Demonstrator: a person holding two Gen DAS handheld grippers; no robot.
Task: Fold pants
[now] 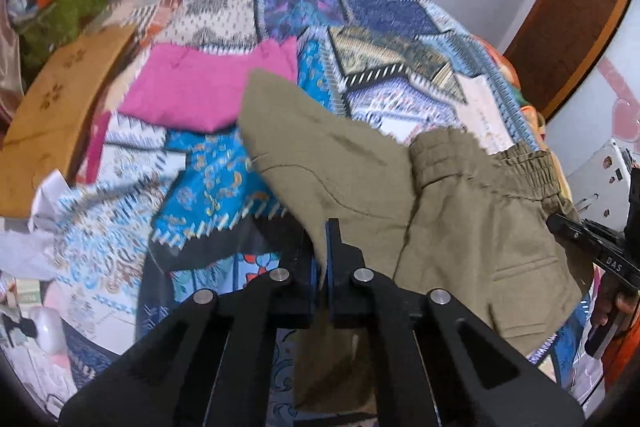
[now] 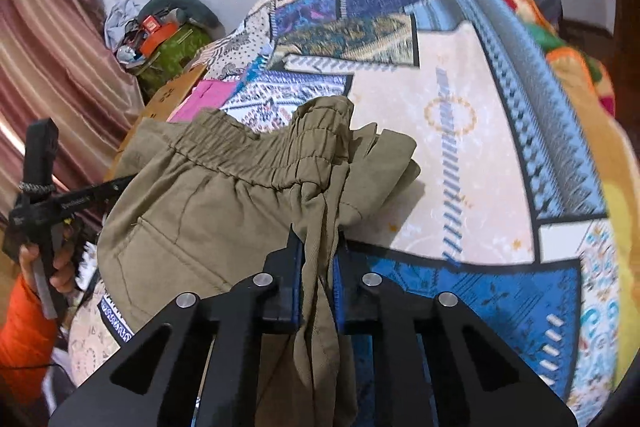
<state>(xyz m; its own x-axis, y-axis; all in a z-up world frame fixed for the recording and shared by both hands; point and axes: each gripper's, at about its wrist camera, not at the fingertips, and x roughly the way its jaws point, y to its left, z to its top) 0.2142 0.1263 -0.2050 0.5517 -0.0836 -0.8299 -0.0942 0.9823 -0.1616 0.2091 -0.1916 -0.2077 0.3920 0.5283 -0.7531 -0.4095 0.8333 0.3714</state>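
Observation:
Olive-green pants (image 1: 360,167) with an elastic waistband hang above a patchwork bedspread (image 1: 360,19). My left gripper (image 1: 322,247) is shut on the pants' cloth at a lower edge. My right gripper (image 2: 318,251) is shut on a bunched part of the pants (image 2: 224,195) near the waistband. The waistband (image 2: 256,155) runs across the middle of the right wrist view. The right gripper also shows at the right edge of the left wrist view (image 1: 592,239). The left gripper shows at the left of the right wrist view (image 2: 80,203), held by a hand in an orange sleeve.
A pink folded garment (image 1: 208,87) lies on the bedspread beyond the pants. A brown cardboard box (image 1: 52,115) and a green bag of clutter (image 1: 64,11) stand at the left. A pink curtain (image 2: 44,67) hangs at the left, a wooden door frame (image 1: 568,19) at the right.

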